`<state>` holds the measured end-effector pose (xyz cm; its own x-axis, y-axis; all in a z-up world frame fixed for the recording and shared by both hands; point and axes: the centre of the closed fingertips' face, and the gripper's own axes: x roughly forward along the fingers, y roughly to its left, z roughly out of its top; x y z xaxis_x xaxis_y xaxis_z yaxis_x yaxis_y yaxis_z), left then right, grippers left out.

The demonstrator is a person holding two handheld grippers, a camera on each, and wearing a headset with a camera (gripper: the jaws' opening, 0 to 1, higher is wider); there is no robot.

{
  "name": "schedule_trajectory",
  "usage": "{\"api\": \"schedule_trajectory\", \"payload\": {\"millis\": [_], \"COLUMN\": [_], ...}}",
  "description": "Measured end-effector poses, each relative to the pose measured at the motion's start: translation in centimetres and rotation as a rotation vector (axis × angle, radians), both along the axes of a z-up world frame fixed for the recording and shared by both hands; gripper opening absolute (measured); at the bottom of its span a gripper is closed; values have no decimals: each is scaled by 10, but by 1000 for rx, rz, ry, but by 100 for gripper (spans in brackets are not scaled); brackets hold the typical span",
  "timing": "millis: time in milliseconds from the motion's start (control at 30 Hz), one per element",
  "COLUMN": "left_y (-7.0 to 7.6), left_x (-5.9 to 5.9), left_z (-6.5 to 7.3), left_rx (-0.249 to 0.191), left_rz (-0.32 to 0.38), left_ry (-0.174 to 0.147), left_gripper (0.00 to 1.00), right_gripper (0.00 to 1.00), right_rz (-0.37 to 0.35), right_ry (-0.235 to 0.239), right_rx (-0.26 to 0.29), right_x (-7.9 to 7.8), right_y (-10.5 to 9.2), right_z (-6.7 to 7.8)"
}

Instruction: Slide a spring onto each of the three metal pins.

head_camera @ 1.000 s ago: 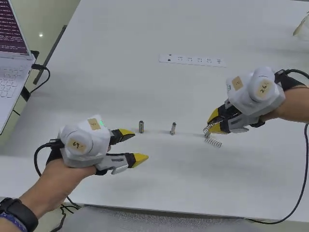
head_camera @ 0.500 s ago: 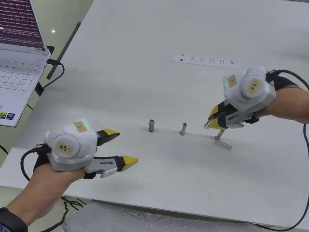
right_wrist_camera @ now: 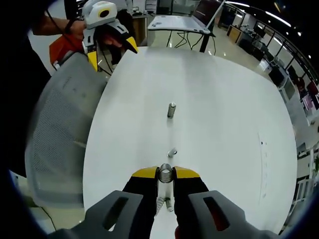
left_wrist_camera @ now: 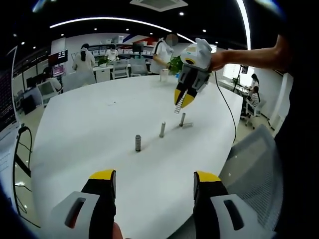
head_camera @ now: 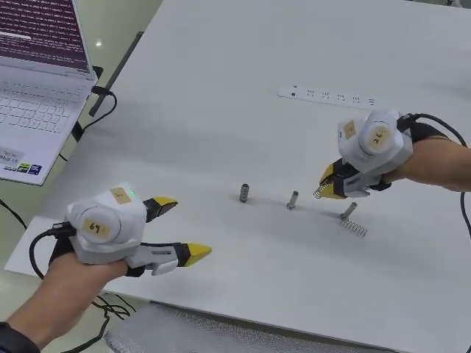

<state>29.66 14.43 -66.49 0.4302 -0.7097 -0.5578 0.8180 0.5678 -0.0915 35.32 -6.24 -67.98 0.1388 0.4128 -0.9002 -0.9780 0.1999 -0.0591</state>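
Near tabletop's [head_camera: 221,95] front edge, 1 pin [head_camera: 244,188] wears a spring [head_camera: 244,196]; 2 bare pins [head_camera: 293,200] wait. Right gripper [head_camera: 327,185] pinches a 2nd spring [head_camera: 319,193]; left gripper's [head_camera: 184,228] open.

The left tongs [head_camera: 184,229] hover low at the near left, their yellow-tipped jaws spread wide and pointing right. The left hand [head_camera: 72,276] grips them from behind, and the left forearm [head_camera: 40,320] rises from the bottom corner. The right tongs [head_camera: 324,187] reach in on an outstretched right forearm [head_camera: 441,162], tips angled down and left, jaws pinched on a spring [right_wrist_camera: 165,174].
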Motion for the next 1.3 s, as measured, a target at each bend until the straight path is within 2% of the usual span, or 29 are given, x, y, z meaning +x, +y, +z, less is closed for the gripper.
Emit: {"api": "schedule_trajectory", "payload": {"millis": [533,1300], "left_y": [4,19], "left_x": [-5,-4], "left_z": [-1,0], "left_rx": [-2,-6], "left_rz": [17,54], "left_ry": [15,19], "left_gripper": [68,68], "right_gripper": [9,9], "right_rz": [24,70], "right_ry": [13,36], "right_rx": [-16,-44], "right_x": [12,21], "right_y": [11,24], "right_z": [-13,-26]}}
